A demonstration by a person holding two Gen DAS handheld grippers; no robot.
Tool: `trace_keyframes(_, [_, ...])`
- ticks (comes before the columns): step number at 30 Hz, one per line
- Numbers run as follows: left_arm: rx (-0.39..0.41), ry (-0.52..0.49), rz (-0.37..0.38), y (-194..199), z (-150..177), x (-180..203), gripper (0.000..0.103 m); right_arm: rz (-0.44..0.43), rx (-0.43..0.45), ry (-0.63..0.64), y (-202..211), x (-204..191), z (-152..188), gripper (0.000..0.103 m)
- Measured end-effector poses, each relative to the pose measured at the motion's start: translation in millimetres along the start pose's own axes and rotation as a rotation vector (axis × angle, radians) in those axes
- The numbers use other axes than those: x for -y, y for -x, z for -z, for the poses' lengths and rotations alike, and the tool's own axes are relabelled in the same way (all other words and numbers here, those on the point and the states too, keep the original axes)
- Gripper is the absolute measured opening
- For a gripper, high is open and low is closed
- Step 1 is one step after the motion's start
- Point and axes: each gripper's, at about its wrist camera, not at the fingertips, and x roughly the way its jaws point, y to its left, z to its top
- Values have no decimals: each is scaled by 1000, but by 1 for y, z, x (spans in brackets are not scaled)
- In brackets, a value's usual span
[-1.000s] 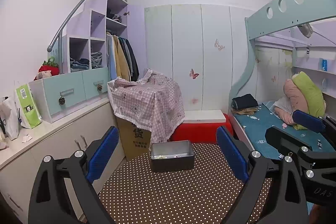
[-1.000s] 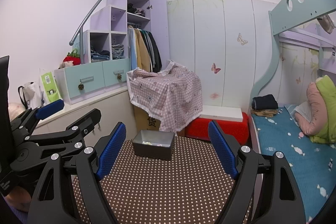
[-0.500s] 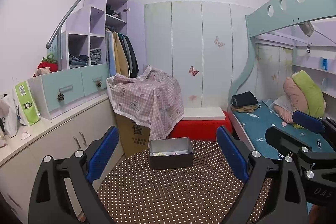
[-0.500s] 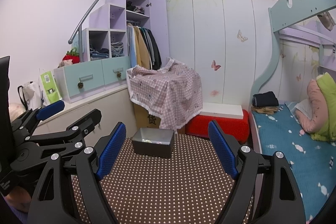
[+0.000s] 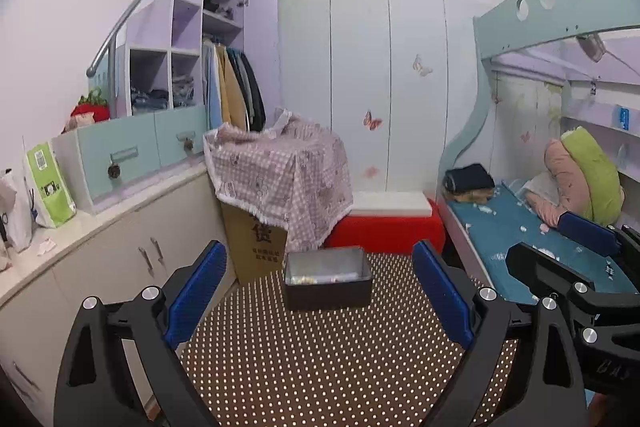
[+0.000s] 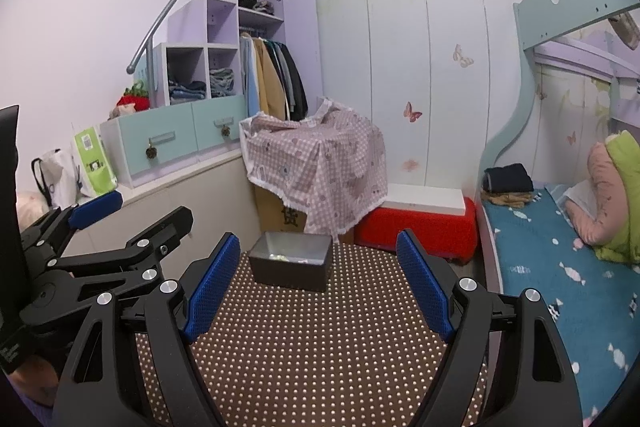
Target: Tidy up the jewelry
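Observation:
A dark grey box (image 5: 327, 283) (image 6: 291, 260) stands at the far end of a brown dotted tabletop (image 5: 320, 359) (image 6: 312, 347). Small pale pieces of jewelry (image 5: 304, 279) (image 6: 285, 257) lie on its floor. My left gripper (image 5: 318, 291) is open, held well short of the box, with nothing between its blue pads. My right gripper (image 6: 318, 283) is open too and empty, also short of the box. The left gripper (image 6: 132, 227) shows at the left of the right wrist view, and the right gripper (image 5: 560, 239) at the right of the left wrist view.
Behind the table stands a cardboard carton (image 5: 256, 239) under a checked cloth (image 5: 280, 171), then a red bench (image 5: 384, 231). A white counter with cabinets (image 5: 100, 247) runs along the left. A bed with a blue sheet (image 6: 552, 267) lies on the right.
Both views have tipped slightly downward, so the box sits a little higher in each picture and more of its inside shows. Both grippers stay open.

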Motion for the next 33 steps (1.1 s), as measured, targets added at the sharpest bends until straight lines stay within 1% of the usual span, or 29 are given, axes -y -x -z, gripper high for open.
trace_keyframes(3, [-59, 14, -6, -15, 7, -1, 91, 2, -33, -3, -13, 4, 7, 78])
trace_keyframes(6, [-116, 32, -2, -29, 17, -3, 91, -4, -89, -23, -32, 10, 19, 78])
trace_keyframes(9, [-136, 33, -10, -36, 22, -3, 91, -5, -118, -31, -42, 13, 27, 78])
trace_keyframes(11, [-127, 41, 3, -36, 22, -3, 91, -8, -125, -32, -45, 15, 30, 78])
trace_keyframes(16, [-92, 39, 21, -32, 18, -2, 91, -6, -98, -33, -39, 17, 27, 78])
trace_keyframes(27, [-57, 31, 25, -29, 12, 1, 91, -7, -65, -22, -27, 18, 19, 78])
trace_keyframes(29, [-57, 34, 22, -29, 11, 1, 96, -11, -64, -20, -26, 19, 19, 78])
trace_keyframes(33, [-50, 38, 22, -26, 9, -1, 96, -9, -57, -20, -23, 19, 17, 78])
